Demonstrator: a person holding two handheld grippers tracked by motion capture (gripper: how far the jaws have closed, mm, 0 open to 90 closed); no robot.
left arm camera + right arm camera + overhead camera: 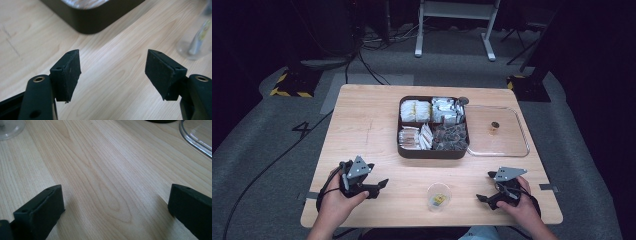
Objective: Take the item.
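A dark four-compartment tray point(408, 150) holding several packets sits at mid-table. In front of it stands a clear cup point(439, 196) with a small packet inside. My left gripper point(379, 176) rests at the front left, open and empty, pointing toward the cup. My right gripper point(484, 186) sits at the front right, also open and empty, facing the cup from the other side. In the left gripper view the jaws point(113, 72) stand wide apart over bare wood, with the tray's corner point(92, 20) ahead and the cup point(197, 37) at right. The right gripper view shows wide jaws point(115, 202) and the cup point(10, 128).
A clear lid point(497, 131) with a small brown knob lies right of the tray, its rim point(197, 137) showing in the right gripper view. The wooden table point(362, 120) has bare room at left. Cables and stands sit on the floor behind.
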